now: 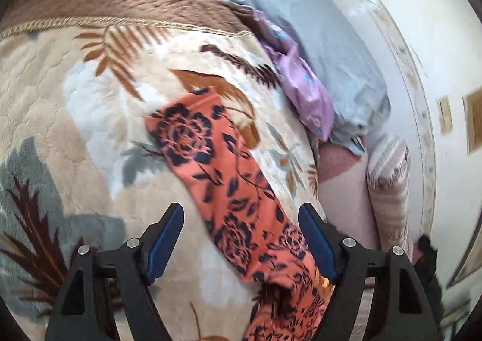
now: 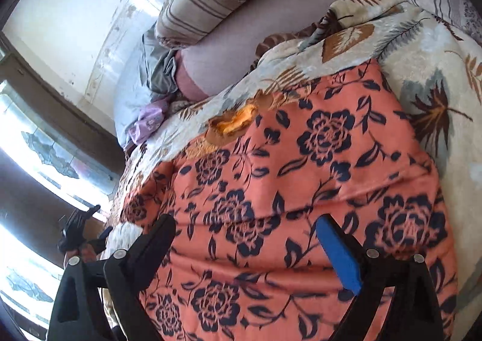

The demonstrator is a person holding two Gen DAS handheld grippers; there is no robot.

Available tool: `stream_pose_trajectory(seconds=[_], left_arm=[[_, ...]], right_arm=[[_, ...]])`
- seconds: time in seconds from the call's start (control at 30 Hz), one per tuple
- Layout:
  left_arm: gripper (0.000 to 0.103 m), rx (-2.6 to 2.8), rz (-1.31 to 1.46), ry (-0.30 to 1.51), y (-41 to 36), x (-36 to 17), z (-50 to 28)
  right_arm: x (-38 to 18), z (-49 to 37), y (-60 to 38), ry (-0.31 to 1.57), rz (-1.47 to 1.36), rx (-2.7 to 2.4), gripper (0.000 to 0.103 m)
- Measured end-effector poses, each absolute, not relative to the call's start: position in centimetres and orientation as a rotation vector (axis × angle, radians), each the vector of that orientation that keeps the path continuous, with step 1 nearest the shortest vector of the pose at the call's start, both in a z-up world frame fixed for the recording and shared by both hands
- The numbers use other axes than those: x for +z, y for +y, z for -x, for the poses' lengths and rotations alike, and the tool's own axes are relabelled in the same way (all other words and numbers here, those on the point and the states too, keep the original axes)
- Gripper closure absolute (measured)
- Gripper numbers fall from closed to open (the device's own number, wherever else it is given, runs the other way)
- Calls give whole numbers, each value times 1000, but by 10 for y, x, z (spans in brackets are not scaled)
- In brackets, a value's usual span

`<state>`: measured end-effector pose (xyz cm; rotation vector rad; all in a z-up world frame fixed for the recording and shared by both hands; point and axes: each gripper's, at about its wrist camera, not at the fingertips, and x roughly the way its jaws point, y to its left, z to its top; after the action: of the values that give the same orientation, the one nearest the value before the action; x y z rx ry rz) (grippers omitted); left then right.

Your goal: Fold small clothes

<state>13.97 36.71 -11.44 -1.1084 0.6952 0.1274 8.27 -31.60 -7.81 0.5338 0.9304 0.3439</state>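
The landmark here was the orange floral garment [image 2: 301,190], lying spread out on a plush leaf-print blanket [image 1: 75,115] that covered the bed.

Furthest to the left of the garment, in the right wrist view, bright window panes [image 2: 45,160] lit up the room. The left gripper [image 1: 241,238] sat over the garment's narrow end, jaws spread wide with nothing pinched between them, the fabric just running underneath the gap. You could also spot it small and dark beside the garment's left edge in the right wrist view. The right gripper [image 2: 247,250] was above the middle of the garment, jaws also wide apart and not pressing anything, the cloth flat below. It was hard to tell if the tips touched the fabric.

Beyond the garment's far edge lay a purple piece of clothing [image 1: 304,94] bunched against a light blue one [image 1: 331,55]. To the right of those, past the blanket's edge, a striped pillow [image 1: 391,190] rested on a pinkish sheet [image 2: 271,25].
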Motion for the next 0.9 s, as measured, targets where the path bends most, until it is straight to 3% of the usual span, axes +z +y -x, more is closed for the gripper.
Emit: stream_pose_trajectory(seconds=[0.23,0.33,0.37,0.4,0.43,0.5,0.6,0.9], left_arm=[[25,176,1233,705,391,-150,-169],[31,227,1226,697,398,-152,-176],[42,250,1207,710,401,-152,-180],[77,289,1169,743,404,-152,-184],[100,336,1121,805,407,-155,-190],[98,338,1127,827,411,-159,-193],[98,350,918,798,390,-114,-194],[98,-42,421,378,208,139,-167]], right_arm=[[-97,-45,-304,994,-518,328,7],[-95,-42,-310,986,-528,310,7],[-94,-41,-311,981,-526,306,7],[-93,-43,-311,978,-526,305,7],[-93,-42,-311,975,-528,303,7],[-93,-40,-313,972,-530,297,7],[-90,-32,-321,951,-532,274,7],[-92,-11,-351,882,-609,266,7]])
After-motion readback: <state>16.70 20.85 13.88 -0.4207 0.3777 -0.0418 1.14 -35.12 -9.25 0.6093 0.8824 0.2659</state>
